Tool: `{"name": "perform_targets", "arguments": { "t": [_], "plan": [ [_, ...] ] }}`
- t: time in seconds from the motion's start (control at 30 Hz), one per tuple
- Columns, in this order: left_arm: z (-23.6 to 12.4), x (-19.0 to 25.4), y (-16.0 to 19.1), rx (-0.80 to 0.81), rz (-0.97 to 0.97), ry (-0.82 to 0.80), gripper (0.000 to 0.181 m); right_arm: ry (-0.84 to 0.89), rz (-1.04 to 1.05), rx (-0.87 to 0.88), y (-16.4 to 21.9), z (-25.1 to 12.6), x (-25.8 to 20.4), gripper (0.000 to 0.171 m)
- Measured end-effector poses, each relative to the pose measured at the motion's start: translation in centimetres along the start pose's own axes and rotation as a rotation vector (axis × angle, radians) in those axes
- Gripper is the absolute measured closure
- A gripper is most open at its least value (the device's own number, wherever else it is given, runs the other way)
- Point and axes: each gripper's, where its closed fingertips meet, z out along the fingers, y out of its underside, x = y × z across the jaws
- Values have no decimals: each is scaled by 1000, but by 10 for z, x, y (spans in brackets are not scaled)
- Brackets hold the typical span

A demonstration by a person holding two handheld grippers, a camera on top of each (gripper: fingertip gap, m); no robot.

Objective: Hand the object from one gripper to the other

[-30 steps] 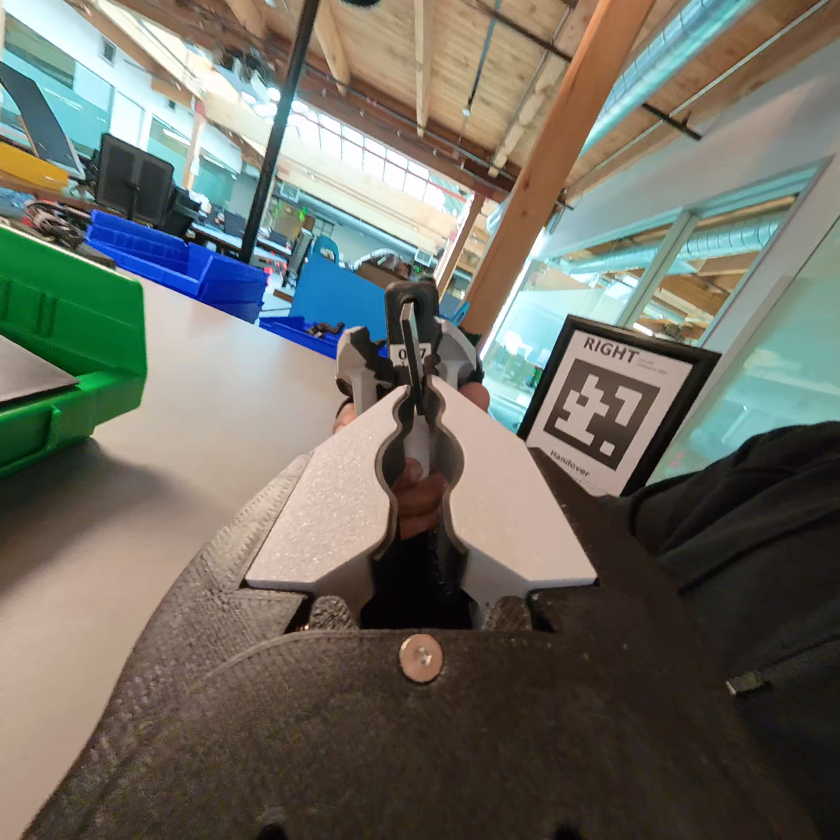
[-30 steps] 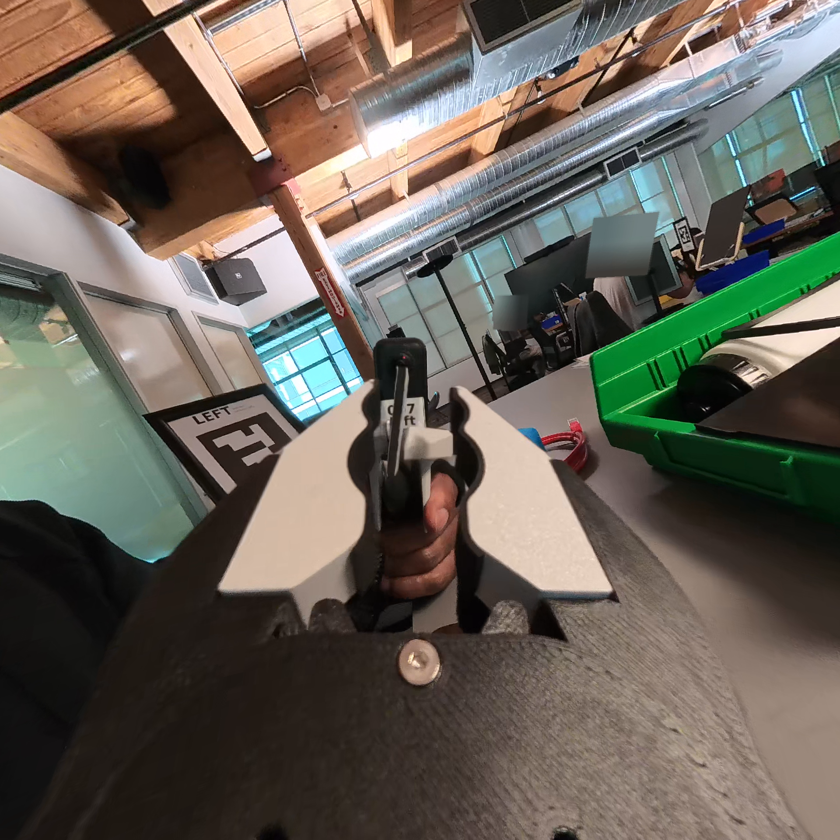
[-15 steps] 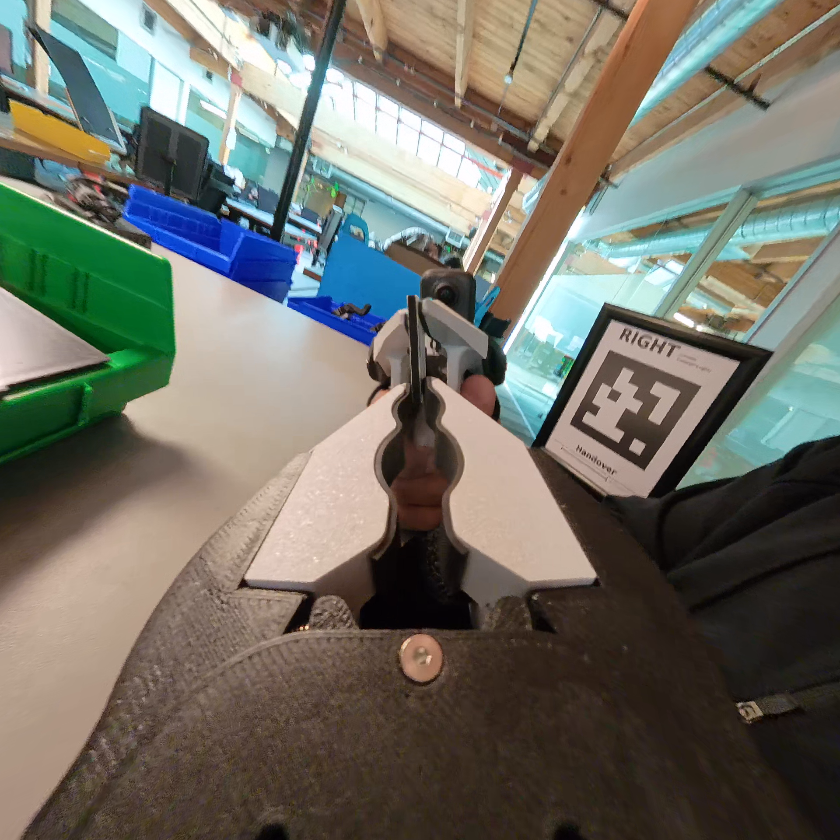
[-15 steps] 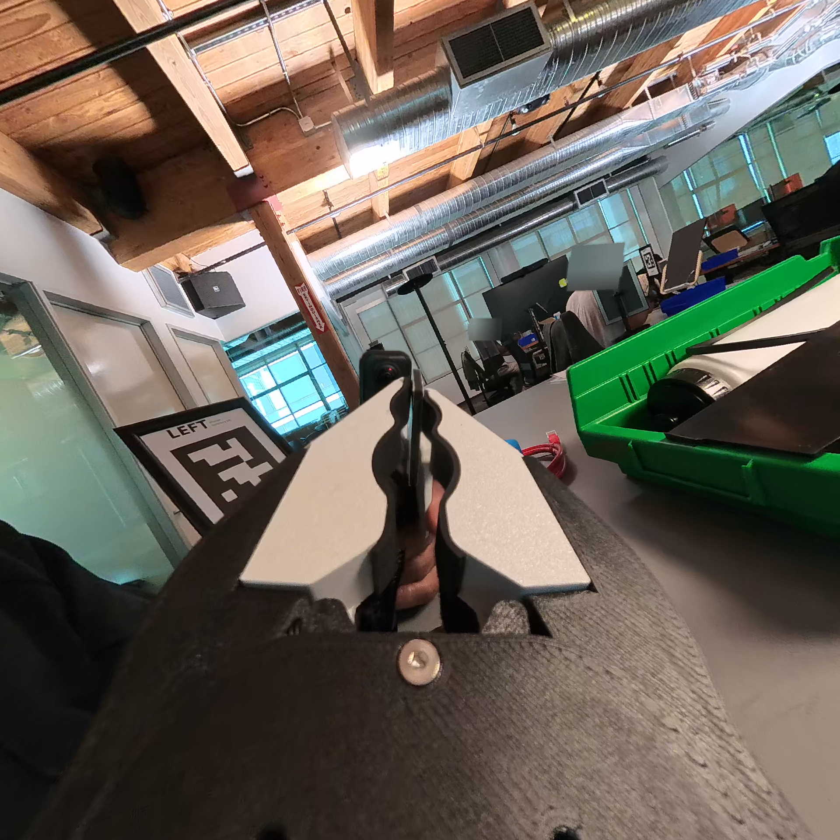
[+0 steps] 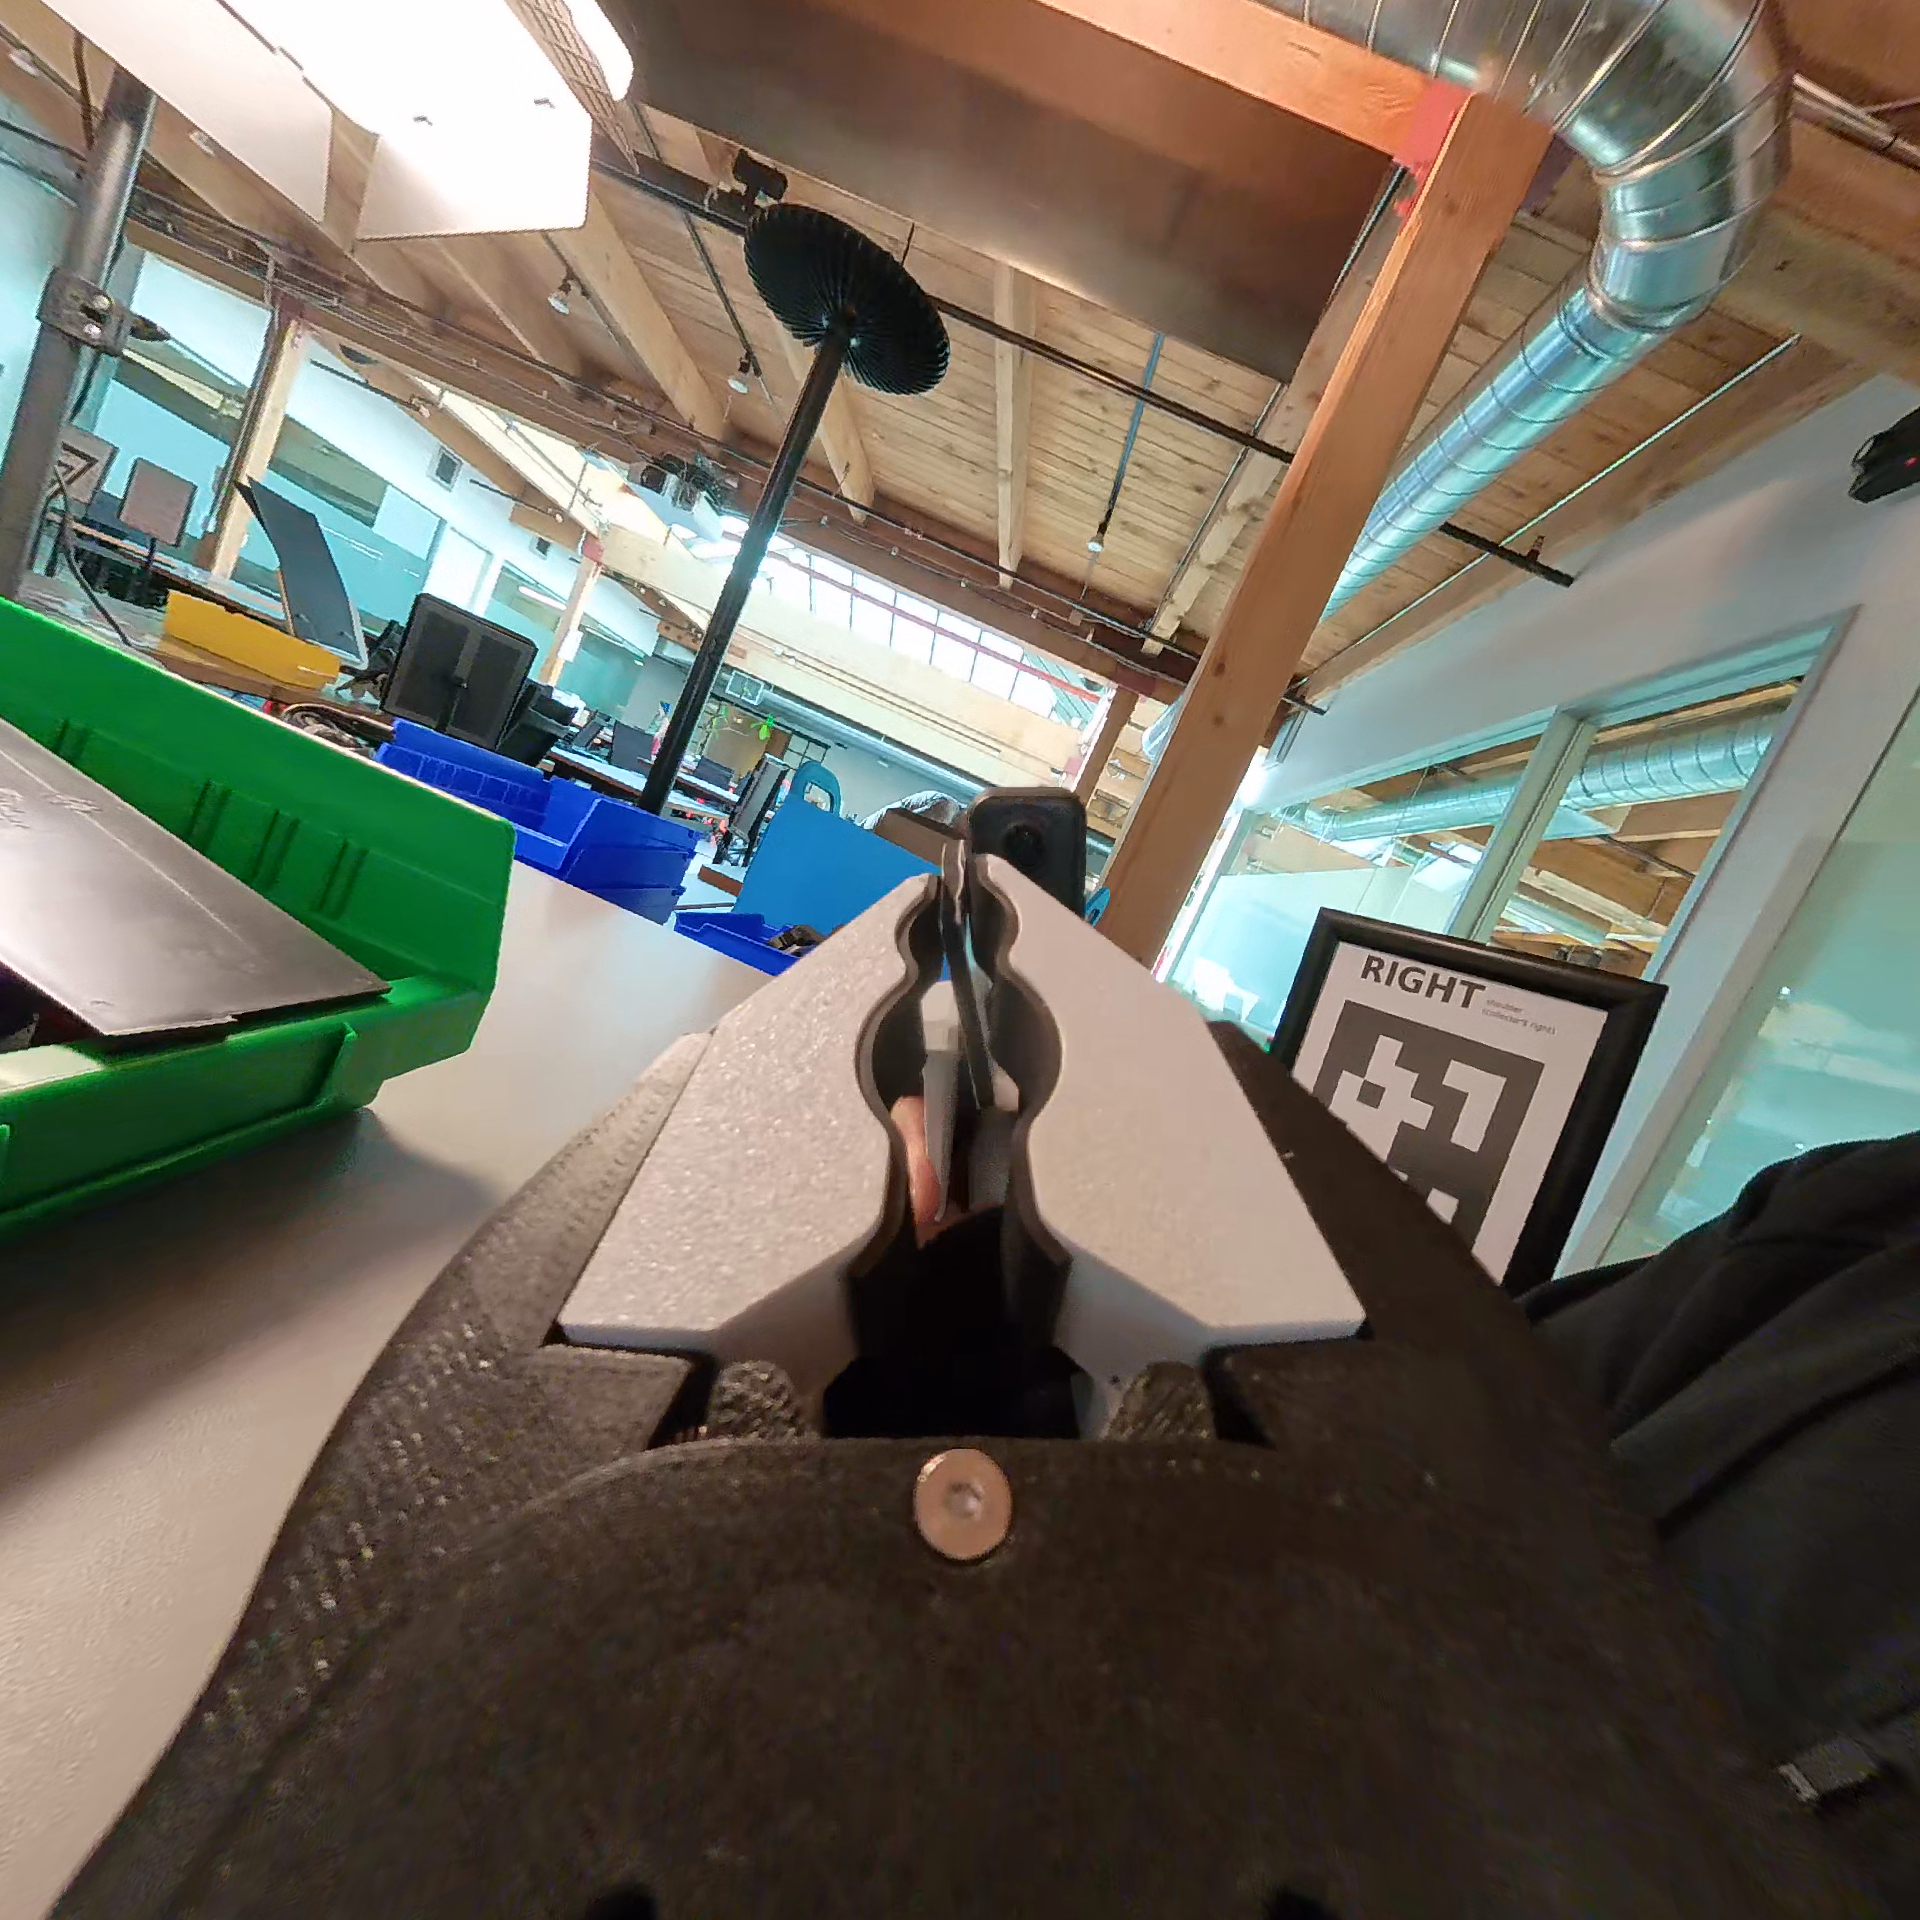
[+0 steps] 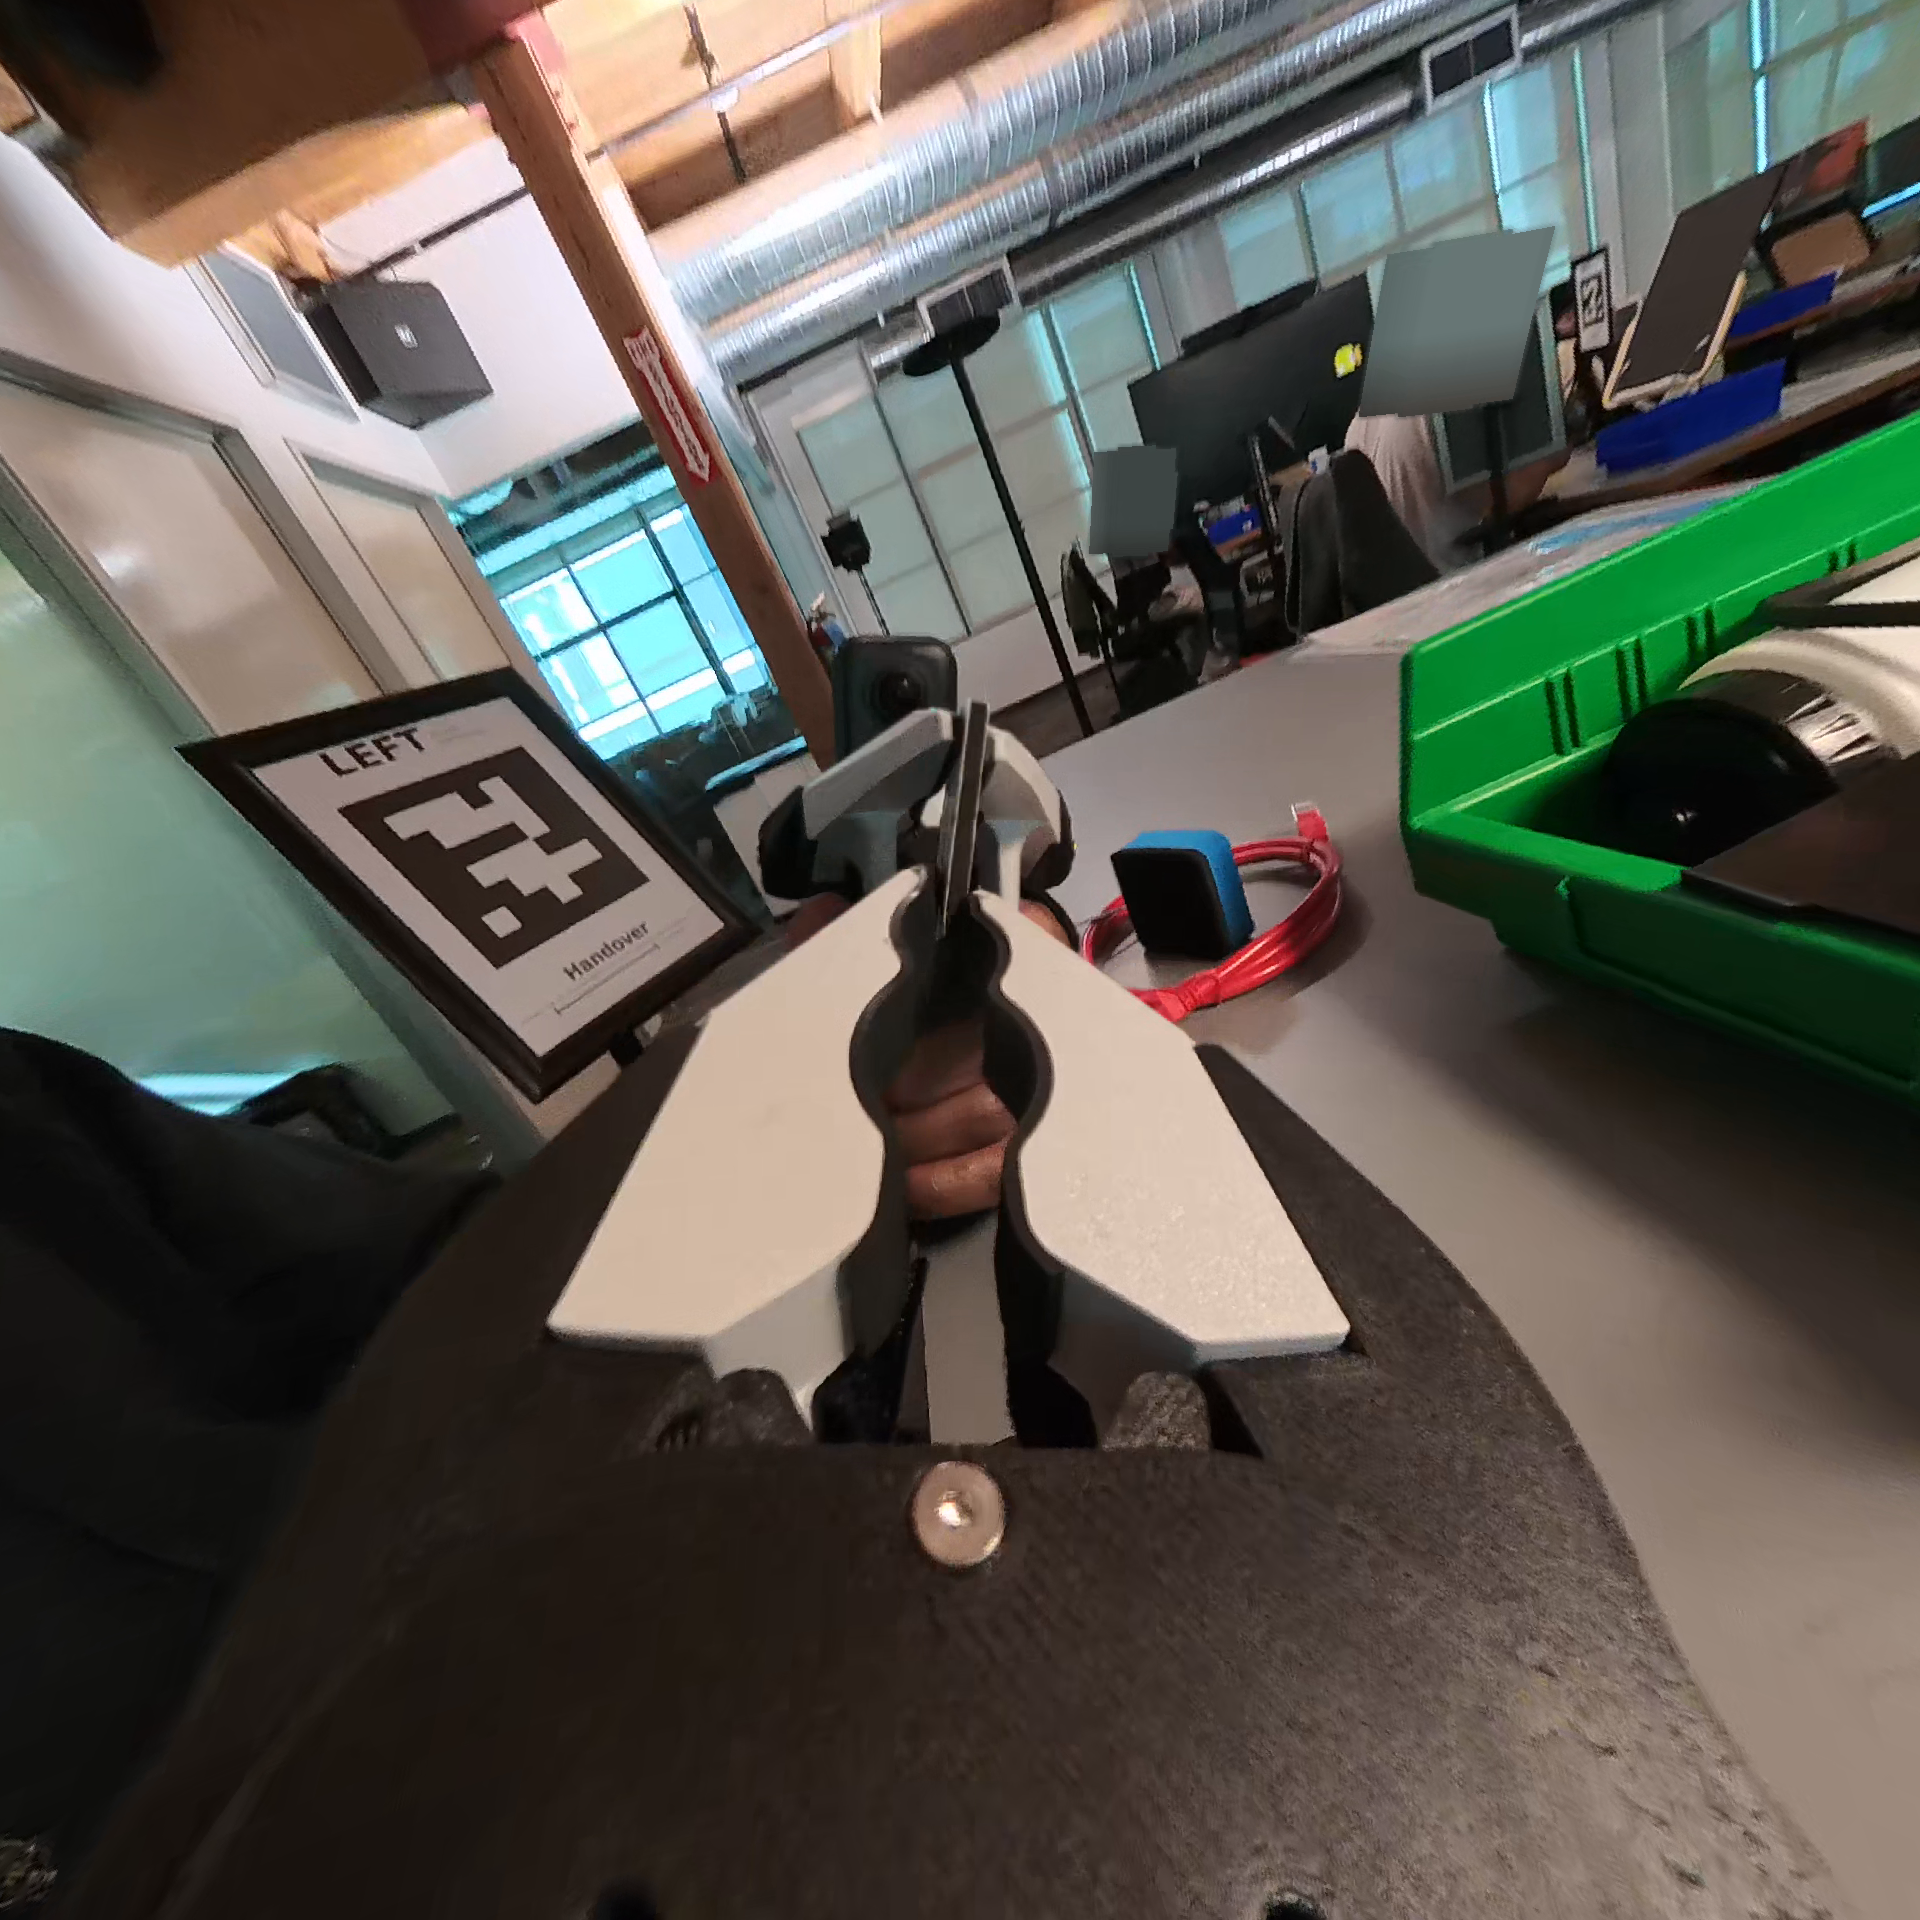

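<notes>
A thin dark flat plate (image 5: 961, 935) stands on edge between my two grippers, which face each other above the grey table. My left gripper (image 5: 956, 894) is shut on one end of it. My right gripper (image 6: 948, 899) is shut on the other end of the plate (image 6: 964, 821). In the right wrist view the left gripper (image 6: 961, 758) shows just beyond, with its grey fingers (image 6: 883, 769) on either side of the plate. In the left wrist view only the right gripper's camera (image 5: 1023, 847) shows above my jaws.
A green bin (image 5: 312, 883) with a black sheet (image 5: 135, 935) sits on the grey table (image 5: 208, 1351); it also shows in the right wrist view (image 6: 1558, 727). A framed marker sign (image 6: 488, 862) stands on the table, another (image 5: 1455, 1070) opposite. A blue-black block (image 6: 1184, 894) and a red cable (image 6: 1278, 935) lie nearby. Left and right tips are no more than a few centimetres apart.
The right gripper was open around the plate a second ago and has shut on it. Both grippers have shifted and tilted; the left stays shut on the plate.
</notes>
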Motion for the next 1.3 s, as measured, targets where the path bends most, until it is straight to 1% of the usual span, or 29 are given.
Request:
{"name": "perform_targets", "arguments": {
  "t": [0.07, 0.1, 0.17, 0.2, 0.23, 0.27, 0.3, 0.33, 0.4, 0.47, 0.5, 0.53, 0.6, 0.63, 0.73, 0.77, 0.83, 0.87, 0.9, 0.93, 0.97, 1.0, 1.07, 1.1, 1.13, 1.17, 1.2, 1.27, 1.3],
  "plan": [
    [2, 1, 3, -18, 13, -2, 177, -1, 7, -31, 5, 2, -1, 165],
    [3, 1, 5, -28, 17, -2, 177, -10, 7, -35, 5, 3, -2, 161],
    [4, 1, 6, -39, 19, -7, 177, -10, 11, -12, 2, 0, -2, 143],
    [4, 1, 6, -38, 16, -5, 177, -10, 17, 5, 0, -1, -1, 138],
    [4, 1, 6, -37, 12, -1, 177, -12, 22, 18, -2, -3, -1, 139],
    [4, 1, 7, -40, 10, 2, 177, -14, 23, 21, -2, -3, -1, 143],
    [5, 2, 8, -49, 8, 6, 177, -14, 19, 15, -2, -3, -1, 158],
    [6, 3, 10, -60, 5, 13, 177, -7, 13, 8, -1, -2, -1, 167],
    [7, 2, 11, -61, -3, 1, 174, 7, 7, 26, -3, -3, 1, 167],
    [7, -6, 10, -54, -7, -46, 155, 13, 22, 93, -12, -10, 4, 167],
    [7, -7, 11, -58, -9, -55, 149, 12, 36, 130, -18, -14, 6, 167],
    [8, -7, 12, -66, -8, -57, 148, 5, 45, 163, -22, -18, 7, 167],
    [10, -7, 15, -90, -8, -57, 149, -6, 55, 199, -27, -22, 8, 167],
    [11, -6, 17, -102, -11, -50, 153, -11, 52, 200, -27, -22, 7, 167],
    [11, 2, 20, -120, -8, -1, 177, -9, 34, 188, -25, -20, 5, 167],
    [11, 3, 20, -120, -2, 4, 178, -16, 31, 190, -25, -20, 3, 165],
    [12, 4, 23, -146, 4, 0, 178, -14, 33, 213, -28, -23, 4, 144],
    [13, 6, 26, -167, 8, 10, 178, -9, 36, 232, -31, -25, 6, 139],
    [14, 8, 30, -191, 12, 23, 178, -10, 38, 248, -33, -27, 6, 138],
    [15, 10, 34, -216, 15, 27, 178, -17, 38, 257, -34, -29, 5, 144],
    [16, 10, 37, -239, 19, 26, 178, -23, 35, 261, -35, -29, 4, 158],
    [17, 10, 40, -254, 24, 17, 178, -17, 29, 264, -35, -30, 4, 167],
    [19, 4, 41, -260, 34, -29, 172, 3, 22, 266, -35, -30, 7, 167],
    [19, 3, 42, -265, 36, -36, 162, 0, 21, 264, -35, -29, 6, 167],
    [20, 3, 43, -275, 35, -35, 155, -2, 19, 263, -35, -29, 6, 167],
    [20, 3, 46, -289, 36, -38, 154, -1, 17, 263, -35, -29, 5, 167],
    [21, 2, 48, -305, 39, -45, 155, 0, 15, 262, -35, -29, 5, 167],
    [23, 5, 53, -333, 55, -33, 175, 1, 15, 264, -35, -29, 5, 167],
    [22, 5, 52, -330, 64, -36, 175, -1, 16, 267, -35, -30, 5, 167]
  ]
}}
